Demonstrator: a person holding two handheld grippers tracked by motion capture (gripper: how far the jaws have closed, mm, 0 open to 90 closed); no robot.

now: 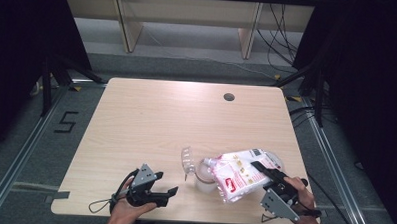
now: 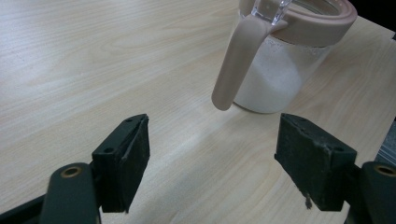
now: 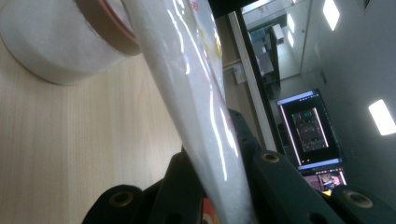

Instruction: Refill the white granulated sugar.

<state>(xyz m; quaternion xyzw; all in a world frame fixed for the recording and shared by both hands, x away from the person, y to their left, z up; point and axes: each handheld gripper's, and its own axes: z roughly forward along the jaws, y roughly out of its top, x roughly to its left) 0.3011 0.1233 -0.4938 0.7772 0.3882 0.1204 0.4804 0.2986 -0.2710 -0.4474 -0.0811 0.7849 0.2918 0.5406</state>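
A clear jar [image 1: 203, 176] with a pinkish rim and an opened clear lid [image 1: 187, 161] stands near the table's front middle; it holds white powder [image 2: 275, 77] and has a pinkish handle [image 2: 236, 60]. A white plastic bag [image 1: 242, 173] with red print is tilted over the jar's mouth. My right gripper [image 1: 264, 170] is shut on the bag [image 3: 205, 121], which runs up between its jaws toward the jar [image 3: 56, 42]. My left gripper [image 1: 169, 195] rests on the table left of the jar, open and empty, its pads [image 2: 135, 158] wide apart.
The wooden table [image 1: 151, 120] has a round cable hole [image 1: 229, 97] at the back right. Black curtains and stands flank both sides. Wooden furniture legs and cables lie beyond the far edge.
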